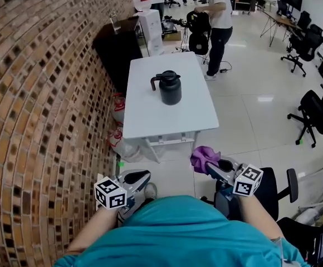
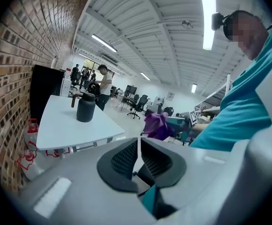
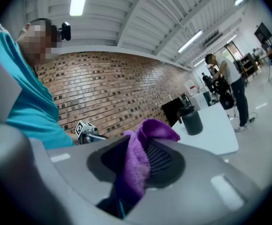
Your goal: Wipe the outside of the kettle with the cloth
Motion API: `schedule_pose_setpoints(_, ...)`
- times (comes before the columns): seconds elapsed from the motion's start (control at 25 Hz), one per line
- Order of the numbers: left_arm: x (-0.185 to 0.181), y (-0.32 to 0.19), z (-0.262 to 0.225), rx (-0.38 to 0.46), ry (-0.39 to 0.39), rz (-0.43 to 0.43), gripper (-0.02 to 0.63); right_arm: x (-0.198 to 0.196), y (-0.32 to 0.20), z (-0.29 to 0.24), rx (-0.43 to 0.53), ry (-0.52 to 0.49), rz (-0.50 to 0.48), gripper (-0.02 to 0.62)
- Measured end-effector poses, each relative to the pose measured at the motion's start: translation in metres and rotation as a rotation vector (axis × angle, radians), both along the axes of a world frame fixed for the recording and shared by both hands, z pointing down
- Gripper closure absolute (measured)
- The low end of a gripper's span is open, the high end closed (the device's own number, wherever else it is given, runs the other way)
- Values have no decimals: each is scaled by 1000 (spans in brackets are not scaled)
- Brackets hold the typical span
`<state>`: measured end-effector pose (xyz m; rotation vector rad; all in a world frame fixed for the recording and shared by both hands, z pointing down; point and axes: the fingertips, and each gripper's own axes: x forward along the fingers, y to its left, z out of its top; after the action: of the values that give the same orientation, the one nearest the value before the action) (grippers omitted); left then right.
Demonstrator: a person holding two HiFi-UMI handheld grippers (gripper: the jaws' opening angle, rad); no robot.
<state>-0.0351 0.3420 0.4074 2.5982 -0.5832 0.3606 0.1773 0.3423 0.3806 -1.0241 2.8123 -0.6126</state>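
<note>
A white table point(image 1: 150, 113) stands beside a brick wall point(image 1: 39, 104). A person point(image 1: 220, 21) stands beyond it, with office chairs point(image 1: 316, 113) to the right.

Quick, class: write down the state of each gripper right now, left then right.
Left gripper: closed, nothing between its jaws.
Right gripper: closed on the purple cloth.

light: bright, even, from ceiling strip lights point(image 2: 206, 18) | glare: pale patches on glossy floor point(image 1: 264, 99) | shadows: soft | distortion: strong fisheye, brick wall point(image 1: 39, 121) bowed, dark corners in gripper views | focus: nearest foreground soft
</note>
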Motion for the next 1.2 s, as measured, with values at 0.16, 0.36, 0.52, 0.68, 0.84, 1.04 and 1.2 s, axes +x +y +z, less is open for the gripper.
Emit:
schedule_pose_setpoints(0.16, -22, -71, 6, 23, 25, 15, 591, -16, -63, 17, -28, 18, 33, 505)
schedule_pose_setpoints(0.36, -57, -189, 26, 7, 67, 77, 589, -52, -183, 22, -62, 20, 109, 503)
schedule_pose_setpoints(0.52, -77, -264, 38, -24, 18, 146, 574, -65, -272, 26, -139, 2, 178, 503)
schedule_pose_setpoints(0.68, -79, -341, 43, -11, -11, 187, 562, -56, -341, 46, -218, -14, 251, 503)
schedule_pose_setpoints(0.84, -58, -407, 47, 13, -56, 176, 537, -27, -383, 81, -301, -72, 314, 503)
schedule_pose_setpoints(1.04, -13, -462, 56, 57, -197, 193, 508, 6, -426, 119, -368, -241, 321, 503)
schedule_pose_setpoints(1.2, 34, -496, 75, 106, -330, 234, 488, 28, -456, 147, -418, -308, 257, 503)
